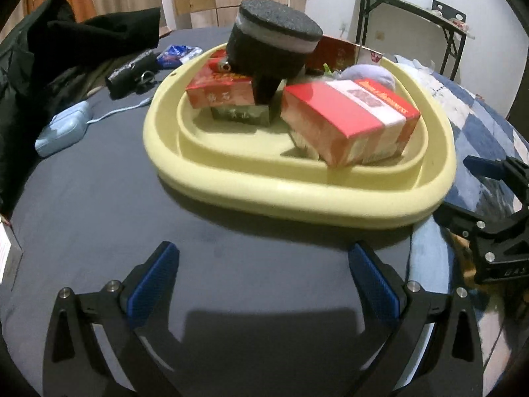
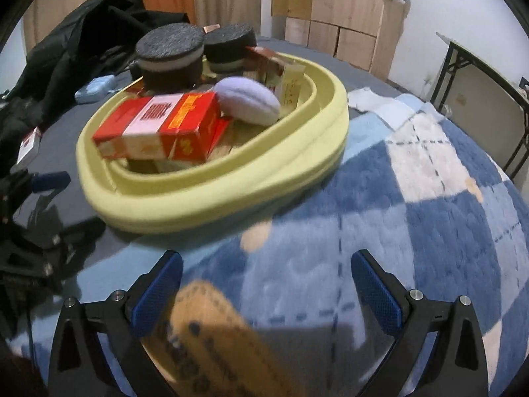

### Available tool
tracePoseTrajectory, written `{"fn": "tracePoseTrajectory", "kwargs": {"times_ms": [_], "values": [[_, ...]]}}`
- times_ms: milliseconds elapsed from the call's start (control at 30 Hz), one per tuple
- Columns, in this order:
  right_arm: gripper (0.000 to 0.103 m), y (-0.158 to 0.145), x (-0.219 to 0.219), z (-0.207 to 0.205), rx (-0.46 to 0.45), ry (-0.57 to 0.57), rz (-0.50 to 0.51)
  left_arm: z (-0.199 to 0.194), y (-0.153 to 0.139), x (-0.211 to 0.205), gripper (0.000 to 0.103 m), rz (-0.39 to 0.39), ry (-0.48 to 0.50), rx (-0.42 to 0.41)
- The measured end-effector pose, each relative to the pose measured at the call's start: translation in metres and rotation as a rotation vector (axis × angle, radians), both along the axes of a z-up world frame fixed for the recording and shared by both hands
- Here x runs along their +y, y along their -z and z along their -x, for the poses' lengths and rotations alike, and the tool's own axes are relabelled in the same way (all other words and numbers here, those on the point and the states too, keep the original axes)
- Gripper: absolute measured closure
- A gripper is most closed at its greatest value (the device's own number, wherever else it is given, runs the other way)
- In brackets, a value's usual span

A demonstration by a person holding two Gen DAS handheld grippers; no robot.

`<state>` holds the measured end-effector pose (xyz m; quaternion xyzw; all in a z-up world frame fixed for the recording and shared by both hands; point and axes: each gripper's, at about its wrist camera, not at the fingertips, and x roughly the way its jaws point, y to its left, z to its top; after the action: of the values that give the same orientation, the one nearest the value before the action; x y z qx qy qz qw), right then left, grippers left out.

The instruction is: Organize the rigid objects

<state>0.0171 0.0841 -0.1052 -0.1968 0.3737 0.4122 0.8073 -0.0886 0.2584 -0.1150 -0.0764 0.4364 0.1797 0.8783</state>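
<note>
A pale yellow basin [image 1: 297,198] [image 2: 211,198] sits on the bed and holds several things: a red and white box [image 1: 347,122] [image 2: 158,129] at the front, a smaller red box [image 1: 218,91], a black foam-topped cylinder [image 1: 274,46] [image 2: 170,56], a second one [image 2: 231,46] and a lilac soft pad [image 2: 248,99]. My left gripper [image 1: 264,284] is open and empty over the dark sheet, short of the basin. My right gripper [image 2: 266,291] is open and empty over the blue checked blanket; it also shows at the right edge of the left wrist view [image 1: 496,225].
A light blue mouse with cable [image 1: 62,129], black clothing [image 1: 92,39] and small dark items [image 1: 132,72] lie left of the basin. A blue checked blanket [image 2: 429,215] covers the right side. A folding table [image 1: 413,23] stands by the wall. A tan printed patch [image 2: 211,337] lies below my right gripper.
</note>
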Motion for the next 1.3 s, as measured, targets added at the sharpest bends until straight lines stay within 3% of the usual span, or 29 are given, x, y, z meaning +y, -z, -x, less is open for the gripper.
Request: {"fn": "tracePoseTrajectory", "kwargs": {"times_ms": [200, 1300], "values": [[0.0, 0.01, 0.013, -0.004, 0.0, 0.01, -0.011, -0.016, 0.003, 0.007, 0.0, 0.028, -0.008, -0.008], [0.0, 0.009, 0.011, -0.006, 0.01, 0.013, -0.013, -0.014, 0.002, 0.008, 0.0, 0.039, -0.006, -0.012]]}}
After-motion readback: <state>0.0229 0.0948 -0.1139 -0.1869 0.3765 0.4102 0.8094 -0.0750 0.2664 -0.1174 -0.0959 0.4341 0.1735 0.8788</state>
